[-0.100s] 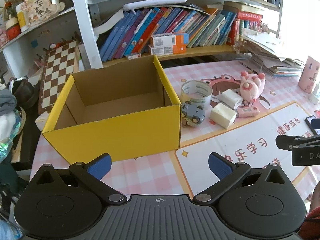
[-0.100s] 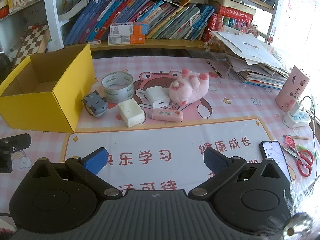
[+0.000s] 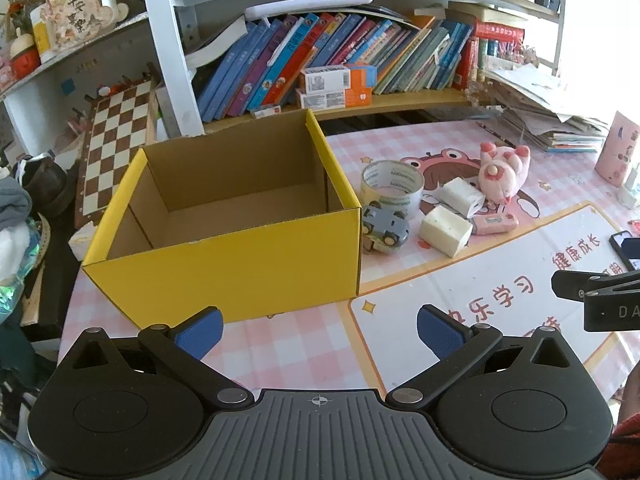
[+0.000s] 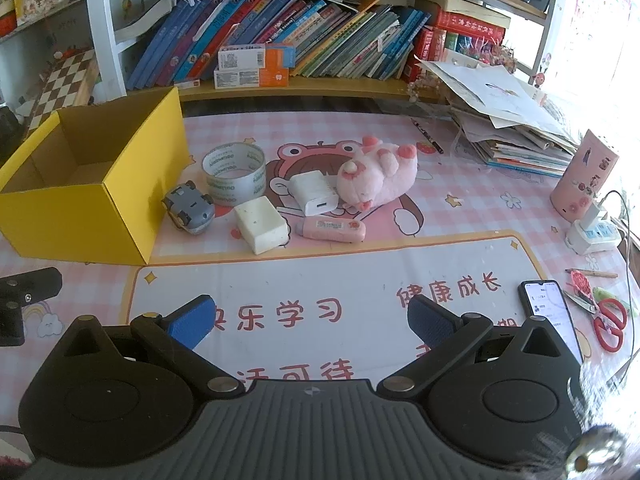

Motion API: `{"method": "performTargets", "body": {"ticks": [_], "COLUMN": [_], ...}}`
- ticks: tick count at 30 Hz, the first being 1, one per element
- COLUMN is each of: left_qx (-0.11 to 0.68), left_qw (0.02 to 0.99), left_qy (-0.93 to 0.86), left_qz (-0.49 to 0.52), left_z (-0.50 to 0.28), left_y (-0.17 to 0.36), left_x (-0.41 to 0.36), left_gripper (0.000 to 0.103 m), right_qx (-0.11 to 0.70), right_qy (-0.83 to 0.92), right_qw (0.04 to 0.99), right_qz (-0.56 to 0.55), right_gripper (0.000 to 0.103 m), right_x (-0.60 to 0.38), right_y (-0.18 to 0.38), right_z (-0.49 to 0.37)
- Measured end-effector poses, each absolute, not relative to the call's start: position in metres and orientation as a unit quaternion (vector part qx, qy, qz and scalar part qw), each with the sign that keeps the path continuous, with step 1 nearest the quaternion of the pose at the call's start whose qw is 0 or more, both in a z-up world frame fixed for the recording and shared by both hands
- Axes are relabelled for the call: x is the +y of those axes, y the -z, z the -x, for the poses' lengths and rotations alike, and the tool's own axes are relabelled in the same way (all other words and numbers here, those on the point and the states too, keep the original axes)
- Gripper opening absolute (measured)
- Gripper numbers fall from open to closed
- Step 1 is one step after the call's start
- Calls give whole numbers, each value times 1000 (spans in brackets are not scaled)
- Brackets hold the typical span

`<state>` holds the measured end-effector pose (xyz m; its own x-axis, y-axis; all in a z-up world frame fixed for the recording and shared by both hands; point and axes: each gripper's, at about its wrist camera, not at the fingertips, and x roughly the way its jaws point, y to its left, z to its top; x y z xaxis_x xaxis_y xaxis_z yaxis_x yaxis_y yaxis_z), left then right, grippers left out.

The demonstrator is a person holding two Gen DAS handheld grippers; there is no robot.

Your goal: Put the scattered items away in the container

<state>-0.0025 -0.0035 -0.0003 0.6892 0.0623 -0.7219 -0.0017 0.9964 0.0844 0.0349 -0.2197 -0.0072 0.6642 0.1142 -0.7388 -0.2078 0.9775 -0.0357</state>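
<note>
An open yellow cardboard box [image 3: 240, 272] [image 4: 92, 216] stands empty on the pink mat. To its right lie a tape roll [image 4: 234, 176] [image 3: 392, 184], a grey toy car [image 4: 188, 206] [image 3: 386, 228], a cream block [image 4: 262, 230] [image 3: 444, 230], a white charger [image 4: 314, 194] [image 3: 460, 196], a pink flat case [image 4: 332, 230] [image 3: 494, 224] and a pink plush pig [image 4: 376, 178] [image 3: 504, 170]. My left gripper [image 3: 320, 330] is open and empty, in front of the box. My right gripper [image 4: 310, 318] is open and empty, above the white mat, short of the items.
A phone [image 4: 550, 314], red scissors [image 4: 608, 322] and a white plug adapter [image 4: 592, 234] lie at the right. A paper stack [image 4: 516, 132] and a pink canister [image 4: 584, 174] stand at the back right. A bookshelf [image 4: 280, 40] runs behind. A chessboard [image 3: 114, 148] leans left of the box.
</note>
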Motion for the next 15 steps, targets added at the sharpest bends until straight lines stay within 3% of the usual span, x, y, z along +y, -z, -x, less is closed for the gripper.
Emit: {"method": "performTargets", "body": {"ticks": [15], "left_qx": [399], "left_qw": [916], "left_qy": [-11], "left_qz": [-30], "left_z": [-2], "left_y": [0], "left_x": [3], "left_gripper": [103], "right_qx": [400], "right_qy": [-88], "right_qw": [910], "right_qz": [61], "right_gripper": [103], "right_x": [-215], "right_y": [5], "right_z": [-34]}}
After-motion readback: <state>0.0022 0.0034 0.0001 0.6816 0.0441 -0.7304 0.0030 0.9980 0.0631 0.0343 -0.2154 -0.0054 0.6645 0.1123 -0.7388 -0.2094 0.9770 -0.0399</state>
